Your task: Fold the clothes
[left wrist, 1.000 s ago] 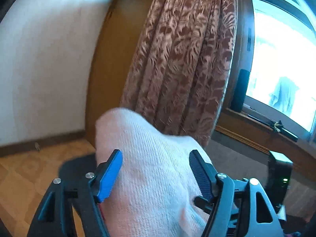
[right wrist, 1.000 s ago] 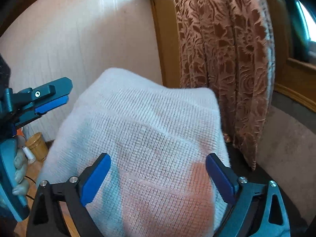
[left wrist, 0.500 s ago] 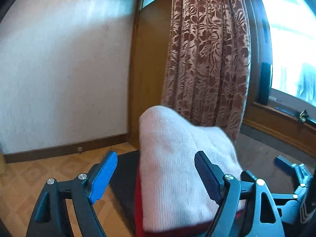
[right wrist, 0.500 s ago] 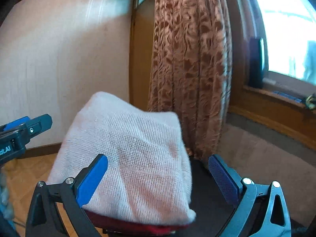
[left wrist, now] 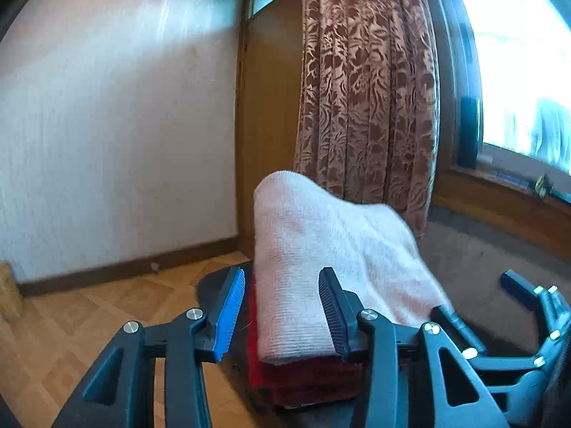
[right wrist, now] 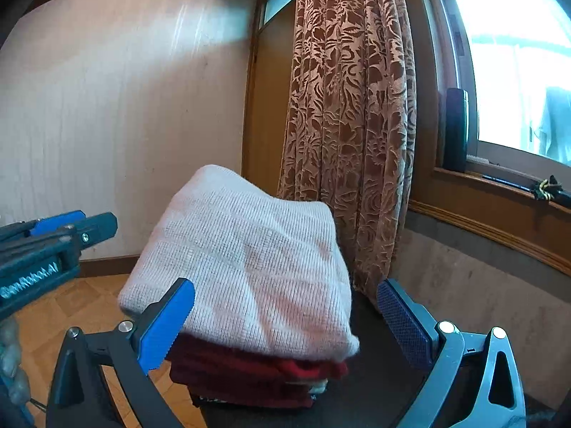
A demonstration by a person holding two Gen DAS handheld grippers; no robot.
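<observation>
A folded white knit garment (left wrist: 321, 249) (right wrist: 249, 260) lies on top of folded red clothes (left wrist: 303, 374) (right wrist: 249, 367), stacked on a dark surface (left wrist: 210, 281) (right wrist: 374, 385). My left gripper (left wrist: 282, 315) hovers just in front of the stack's left corner. Its jaws are closing, and the pads do not press on the cloth. My right gripper (right wrist: 285, 324) stands wide open in front of the stack, with the cloth lying beyond its pads. Each gripper also shows at the edge of the other's view: the right gripper (left wrist: 528, 296) and the left gripper (right wrist: 53, 242).
A brown patterned curtain (left wrist: 367, 89) hangs right behind the stack, beside a wooden door (left wrist: 267, 125). A window sill (right wrist: 499, 185) with a dark cylinder (right wrist: 456, 130) runs along the right. Parquet floor (left wrist: 89, 314) spreads to the left below a white wall.
Both grippers have drawn back from the white garment, which now rests on the red pile ahead of them. The left jaws have narrowed; the right jaws stay wide.
</observation>
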